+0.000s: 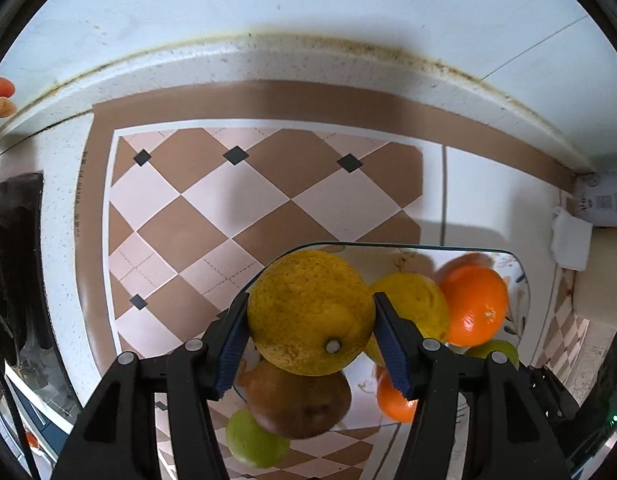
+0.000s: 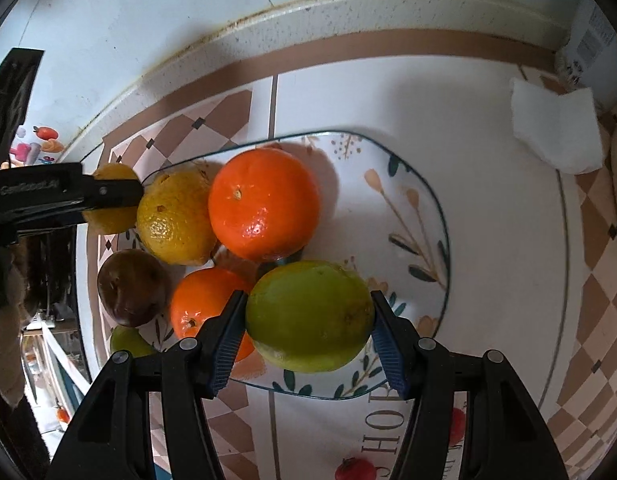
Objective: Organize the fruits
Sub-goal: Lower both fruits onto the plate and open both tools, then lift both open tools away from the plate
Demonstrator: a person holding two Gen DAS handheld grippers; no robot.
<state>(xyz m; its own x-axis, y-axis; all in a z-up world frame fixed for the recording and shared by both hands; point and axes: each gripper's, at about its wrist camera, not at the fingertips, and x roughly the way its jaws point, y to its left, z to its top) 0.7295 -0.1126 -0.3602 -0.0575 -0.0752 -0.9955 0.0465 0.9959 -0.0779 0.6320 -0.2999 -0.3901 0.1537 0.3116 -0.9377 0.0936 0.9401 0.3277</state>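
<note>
My left gripper (image 1: pixel 310 320) is shut on a speckled yellow citrus (image 1: pixel 308 312), held above the left edge of a glass plate (image 1: pixel 516 280). It also shows in the right wrist view (image 2: pixel 112 196). My right gripper (image 2: pixel 308 320) is shut on a green citrus (image 2: pixel 308 316) over the flower-patterned plate (image 2: pixel 408 208). On the plate lie a large orange (image 2: pixel 264 204), a yellow citrus (image 2: pixel 176 220), a smaller orange (image 2: pixel 200 304), a brown fruit (image 2: pixel 132 288) and a small green fruit (image 2: pixel 128 340).
A checkered mat (image 1: pixel 212 208) covers the white counter. A folded white tissue (image 2: pixel 556 128) lies at the back right beside a container (image 2: pixel 592 40). The tiled wall (image 1: pixel 308 0) rises behind the counter's raised edge.
</note>
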